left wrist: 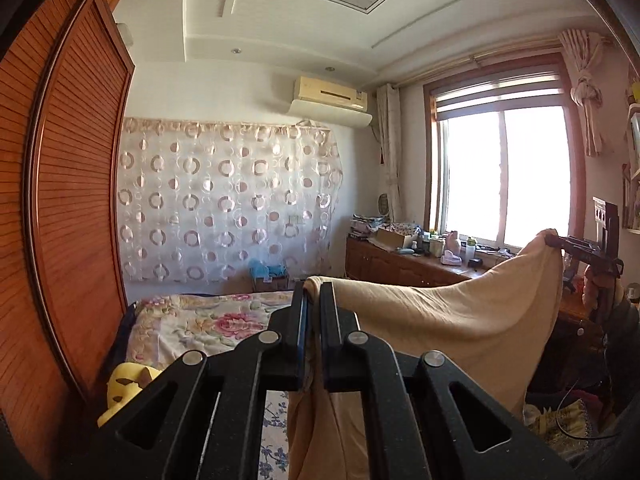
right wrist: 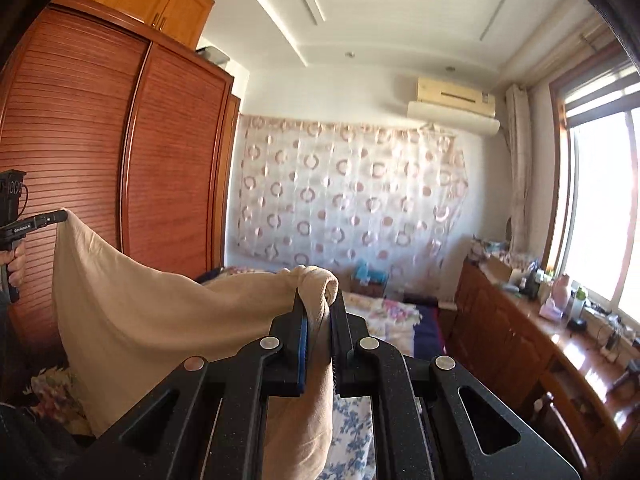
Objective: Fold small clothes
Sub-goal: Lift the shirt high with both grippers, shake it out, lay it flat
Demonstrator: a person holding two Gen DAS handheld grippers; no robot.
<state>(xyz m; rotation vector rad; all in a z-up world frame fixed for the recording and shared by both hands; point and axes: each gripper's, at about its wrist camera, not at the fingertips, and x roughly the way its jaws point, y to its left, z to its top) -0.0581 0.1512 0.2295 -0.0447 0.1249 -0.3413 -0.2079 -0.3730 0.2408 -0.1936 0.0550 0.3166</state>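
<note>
left gripper (left wrist: 314,300) — clamped on a corner of the soft beige cloth garment (left wrist: 460,320) | right gripper (right wrist: 318,300) — clamped on the opposite corner, at 3 o'clock | garment sags between them over the floral-quilted bed (left wrist: 200,320)

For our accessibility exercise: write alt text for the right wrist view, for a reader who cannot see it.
The right gripper pinches one corner of a beige garment, held up across to the left gripper. Behind are a wooden wardrobe and a floral bed.
</note>
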